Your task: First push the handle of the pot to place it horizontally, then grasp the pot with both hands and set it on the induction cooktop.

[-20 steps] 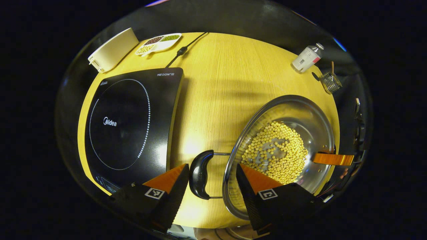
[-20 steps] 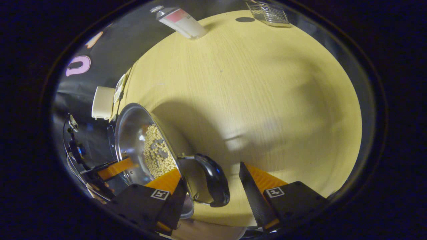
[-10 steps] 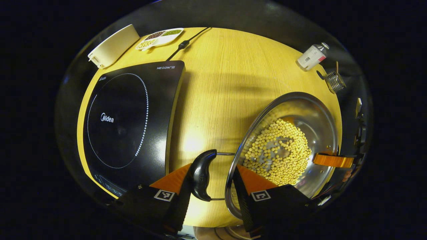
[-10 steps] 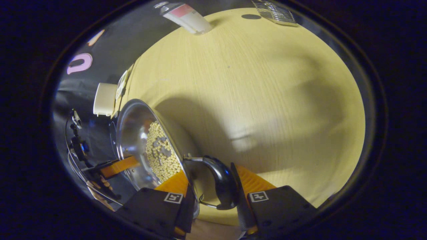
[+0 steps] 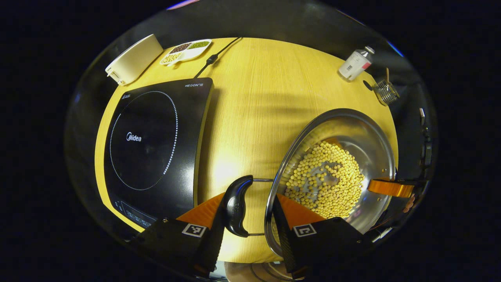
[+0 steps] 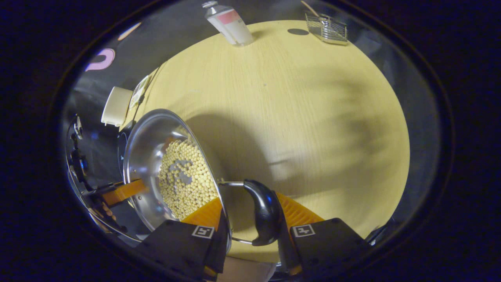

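In the left gripper view the left hand-held gripper [image 5: 247, 219] has its two orange fingers closed in on the pot [image 5: 336, 172]: one finger lies against the outer side of the black side handle [image 5: 236, 205], the other finger reaches over the steel rim to the inner wall, so handle and rim sit clamped between them. The pot is a wide steel bowl with a bed of yellow beans [image 5: 327, 180] across its bottom (a bare patch of metal shows in the middle). It lies just ahead and to the right of this gripper, over the wooden table [image 5: 254, 102], beside the cooktop and not on it. The induction cooktop [image 5: 152, 145] lies flat on the table ahead and to the left, its black glass bare. Past it at the far edge are a cream box [image 5: 133, 58], a white divided dish [image 5: 186, 50] and a black cord [image 5: 217, 55]; far right stand a small bottle [image 5: 354, 63] and a wire basket [image 5: 385, 92].

In the right gripper view the right hand-held gripper [image 6: 250, 223] grips the opposite handle [image 6: 265, 211] the same way, one finger pressed on the handle's outer face, the other on the pot [image 6: 156, 156] wall by the beans [image 6: 184, 178]. The pot's mouth opens to this gripper's left, where the other gripper's orange finger [image 6: 123, 192] meets the far rim. The bottle [image 6: 230, 22] and basket [image 6: 327, 27] stand far ahead on the table [image 6: 305, 117]
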`<control>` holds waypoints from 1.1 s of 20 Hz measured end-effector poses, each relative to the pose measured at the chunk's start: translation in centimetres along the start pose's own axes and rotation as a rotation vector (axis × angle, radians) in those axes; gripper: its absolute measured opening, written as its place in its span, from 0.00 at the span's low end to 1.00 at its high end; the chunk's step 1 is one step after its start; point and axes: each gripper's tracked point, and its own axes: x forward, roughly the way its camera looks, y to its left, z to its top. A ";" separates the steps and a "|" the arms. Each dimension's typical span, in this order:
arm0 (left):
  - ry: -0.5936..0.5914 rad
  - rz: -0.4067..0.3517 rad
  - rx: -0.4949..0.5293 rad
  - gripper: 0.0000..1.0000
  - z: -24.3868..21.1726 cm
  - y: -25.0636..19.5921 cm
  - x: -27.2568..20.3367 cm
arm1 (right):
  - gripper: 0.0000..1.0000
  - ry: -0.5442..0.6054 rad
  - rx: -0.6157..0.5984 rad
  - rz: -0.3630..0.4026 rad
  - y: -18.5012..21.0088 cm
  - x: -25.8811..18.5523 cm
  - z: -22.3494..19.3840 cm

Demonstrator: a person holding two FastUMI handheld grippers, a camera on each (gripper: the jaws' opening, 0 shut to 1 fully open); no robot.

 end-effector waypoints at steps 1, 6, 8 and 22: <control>-0.002 -0.003 0.002 0.66 -0.2 -0.2 -0.5 | 0.57 -0.007 0.005 0.000 0.0 -0.1 -0.1; 0.017 -0.018 0.020 0.66 -2.2 -0.7 -2.8 | 0.52 -0.037 0.022 -0.009 -0.1 -0.1 -0.2; 0.016 -0.025 0.042 0.66 -3.0 -0.8 -3.7 | 0.52 -0.042 0.038 -0.005 0.1 -0.1 -0.5; -0.028 -0.131 0.206 0.66 -5.0 4.8 -7.1 | 0.52 -0.135 0.174 -0.064 1.1 0.2 -2.6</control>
